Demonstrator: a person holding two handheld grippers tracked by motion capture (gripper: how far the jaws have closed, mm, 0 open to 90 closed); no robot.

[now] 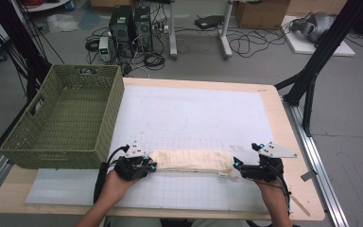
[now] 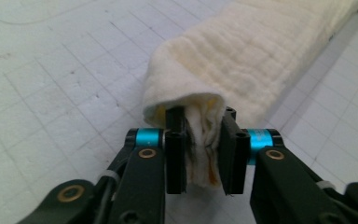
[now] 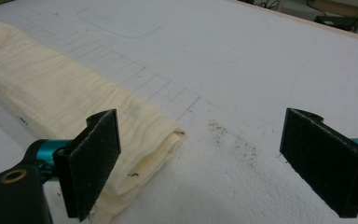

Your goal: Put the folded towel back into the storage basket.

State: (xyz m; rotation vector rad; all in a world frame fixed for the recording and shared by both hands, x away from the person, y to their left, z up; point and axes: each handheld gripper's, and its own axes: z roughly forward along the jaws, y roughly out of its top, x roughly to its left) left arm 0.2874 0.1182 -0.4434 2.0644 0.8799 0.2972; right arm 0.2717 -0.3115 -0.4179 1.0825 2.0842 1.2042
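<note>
Folded cream cloth [image 1: 191,161] lay lengthwise across white grid mat [image 1: 194,113], near table's front edge. Left gripper [image 2: 204,154] pinched cloth's left end, jaws nearly closed on bunched layers. Right gripper [image 3: 214,158] sat at cloth's right end, jaws wide apart, holding nothing. Green wicker basket [image 1: 108,113] stood empty at left. Likely step: securing both ends; next move called for right jaws closing on folded end.

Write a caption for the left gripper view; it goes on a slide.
Left gripper shut on one end of a folded cream cloth lying on the white gridded mat.
</note>
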